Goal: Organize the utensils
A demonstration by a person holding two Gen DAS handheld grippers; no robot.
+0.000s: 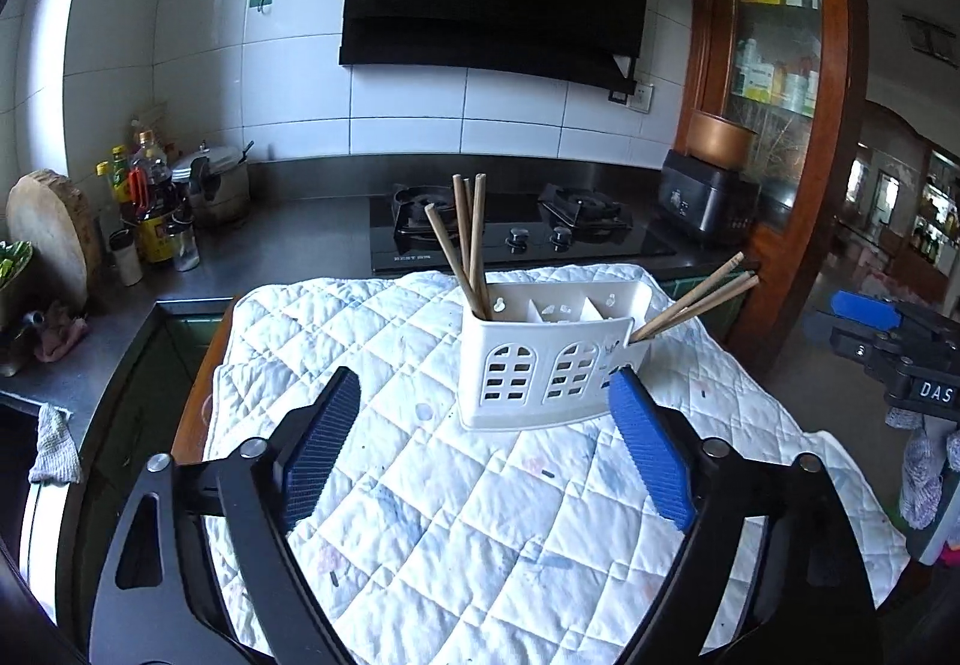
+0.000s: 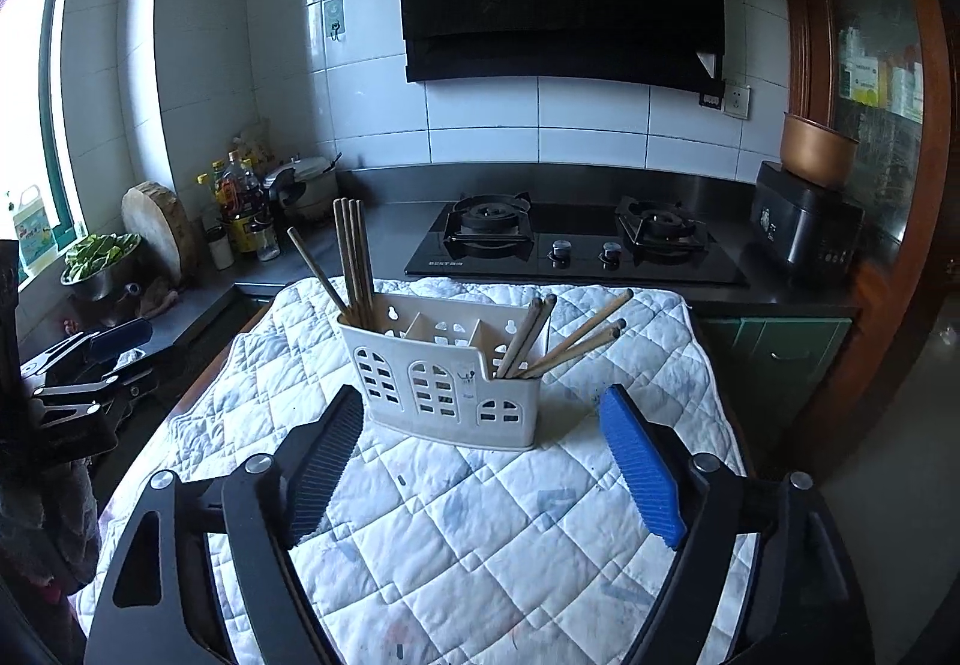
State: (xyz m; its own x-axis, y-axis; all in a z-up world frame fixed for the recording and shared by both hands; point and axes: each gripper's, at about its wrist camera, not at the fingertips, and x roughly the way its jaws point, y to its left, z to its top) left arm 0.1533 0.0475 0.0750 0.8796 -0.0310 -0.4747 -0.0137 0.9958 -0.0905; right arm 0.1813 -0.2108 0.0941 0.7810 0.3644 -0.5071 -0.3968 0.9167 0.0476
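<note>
Chopsticks (image 2: 354, 260) stand in the holder's (image 2: 447, 380) left cell and lean from its right (image 2: 564, 341) on the quilted worktop (image 2: 480, 545); both grippers (image 1: 486, 443) (image 2: 483, 455) empty, jaws apart, should retreat without nudging the holder.

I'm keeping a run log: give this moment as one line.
left gripper open, empty | right gripper open, empty | chopsticks in holder end compartments | middle empty

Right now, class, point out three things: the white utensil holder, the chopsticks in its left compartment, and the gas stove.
white utensil holder (image 2: 444, 395), right wrist view, front wall.
left-compartment chopsticks (image 2: 351, 257), right wrist view, upright shafts.
gas stove (image 2: 576, 245), right wrist view, black glass between the burners.
</note>
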